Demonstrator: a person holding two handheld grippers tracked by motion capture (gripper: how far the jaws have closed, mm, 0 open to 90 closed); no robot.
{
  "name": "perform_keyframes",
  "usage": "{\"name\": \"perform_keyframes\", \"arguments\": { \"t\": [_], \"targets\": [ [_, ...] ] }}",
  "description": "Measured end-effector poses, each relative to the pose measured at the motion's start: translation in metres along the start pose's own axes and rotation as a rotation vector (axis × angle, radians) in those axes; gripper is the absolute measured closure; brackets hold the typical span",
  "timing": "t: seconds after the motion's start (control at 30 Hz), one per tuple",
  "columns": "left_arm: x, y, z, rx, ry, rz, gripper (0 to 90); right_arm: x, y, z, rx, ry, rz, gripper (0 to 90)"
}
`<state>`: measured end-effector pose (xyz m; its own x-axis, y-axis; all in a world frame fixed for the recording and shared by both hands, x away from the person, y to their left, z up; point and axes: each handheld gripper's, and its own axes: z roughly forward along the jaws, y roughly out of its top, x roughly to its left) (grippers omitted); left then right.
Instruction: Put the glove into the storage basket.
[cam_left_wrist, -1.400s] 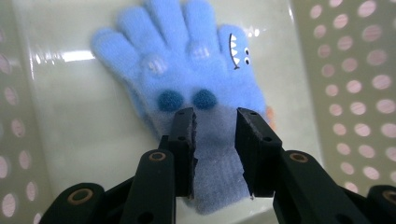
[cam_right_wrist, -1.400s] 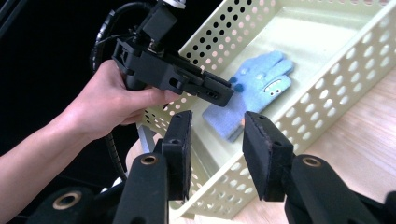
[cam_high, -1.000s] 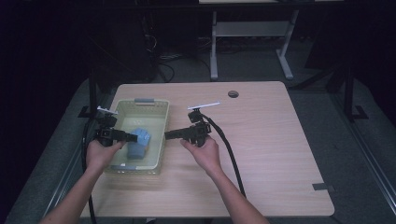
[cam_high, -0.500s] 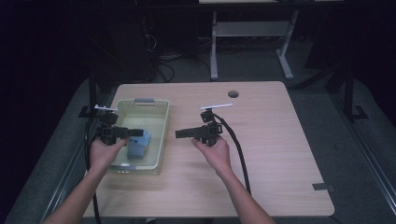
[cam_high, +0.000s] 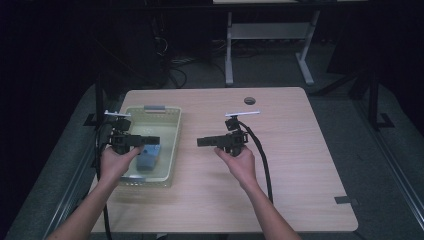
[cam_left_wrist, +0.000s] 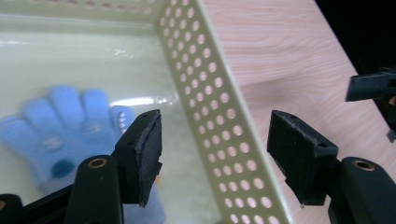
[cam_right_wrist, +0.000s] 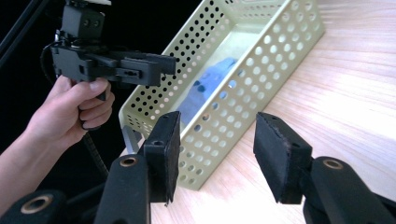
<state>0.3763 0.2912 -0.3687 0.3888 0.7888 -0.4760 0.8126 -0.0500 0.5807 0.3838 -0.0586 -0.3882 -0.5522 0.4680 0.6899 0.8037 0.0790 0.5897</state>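
The wooden surface (cam_high: 290, 150) carries a pale perforated basket (cam_high: 172, 150) at its left side, and you stand at its near edge with a tool in each hand. The blue glove (cam_high: 148, 159) lies flat on the basket's floor, toward the near end, fingers spread; in the left gripper view it sits beneath and to the left of your left tool's jaws, apart from them.

Your left tool (cam_high: 152, 140) hangs over the basket, held level and pointing toward the middle of the surface. Its jaws have just been opening and now stand well apart with nothing between the pads; in its own view the basket's perforated side wall runs through the gap below them.

Your right tool (cam_high: 201, 142) is over bare wood just beside the basket's right wall, pointing left toward the other tool, the two tips apart. Its jaws have also just been opening and stand apart, holding nothing. In the right gripper view you look past them through the basket's holes at the glove inside, with your left hand (cam_right_wrist: 70, 112) beyond it.
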Motion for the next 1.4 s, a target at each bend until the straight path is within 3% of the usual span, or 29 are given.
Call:
{"name": "perform_keyframes", "arguments": {
  "t": [0.63,0.93,1.4],
  "targets": [
    [-0.033,0.005,0.017,-0.009,-0.058,0.062,32.0,-0.017,-0.009,-0.038,-0.044,-0.037,0.03,46.2],
    [-0.048,0.006,0.025,-0.005,-0.076,0.101,30.9,-0.028,-0.014,-0.062,-0.096,-0.053,0.05,45.1],
    [-0.066,0.007,0.038,-0.017,-0.11,0.129,29.4,-0.038,-0.022,-0.081,-0.091,-0.076,0.057,42.2]
  ]
}}
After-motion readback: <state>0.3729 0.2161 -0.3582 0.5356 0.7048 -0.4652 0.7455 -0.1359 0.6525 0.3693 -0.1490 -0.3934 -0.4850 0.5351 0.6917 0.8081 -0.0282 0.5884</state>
